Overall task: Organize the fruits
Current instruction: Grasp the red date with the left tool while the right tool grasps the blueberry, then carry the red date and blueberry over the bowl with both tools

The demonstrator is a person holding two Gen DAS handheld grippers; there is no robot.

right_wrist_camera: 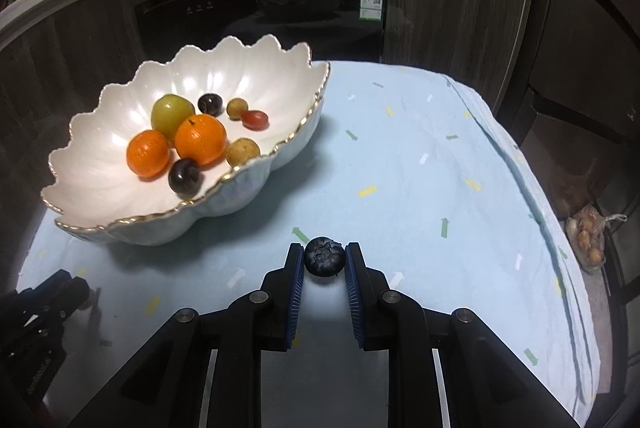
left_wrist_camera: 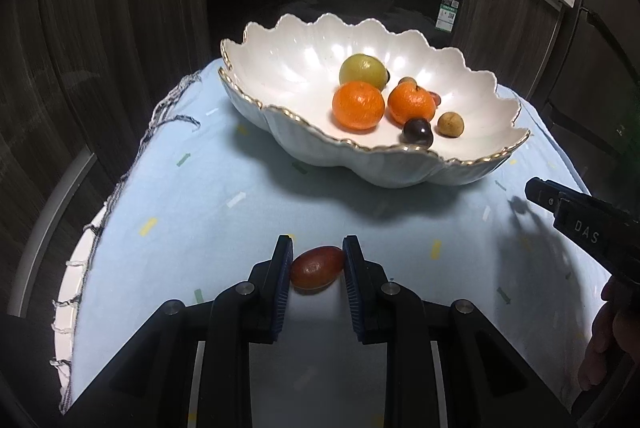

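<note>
The left gripper [left_wrist_camera: 317, 255] pinches a small red oval fruit, perhaps a grape tomato [left_wrist_camera: 317, 270], its blue pads pressed against both ends, just above the pale blue cloth [left_wrist_camera: 208, 220] that covers the counter. The right gripper [right_wrist_camera: 323, 257] is clamped on a blueberry [right_wrist_camera: 324, 261], dark and wrinkled at its crown, also low over the cloth.

Beyond both stands a white scalloped bowl [right_wrist_camera: 96, 184] with a gold rim. In the right wrist view it holds two mandarins [right_wrist_camera: 199, 140], a green-yellow round fruit [right_wrist_camera: 170, 114], two dark plums [right_wrist_camera: 184, 175], two small tan fruits [right_wrist_camera: 243, 151] and a red tomato [right_wrist_camera: 255, 119], all gathered near its middle. The bowl lies ahead of the left gripper and to the left of the right one, well apart from both held fruits.

The right gripper's black body [left_wrist_camera: 580, 228] shows at the right edge of the left wrist view.
</note>
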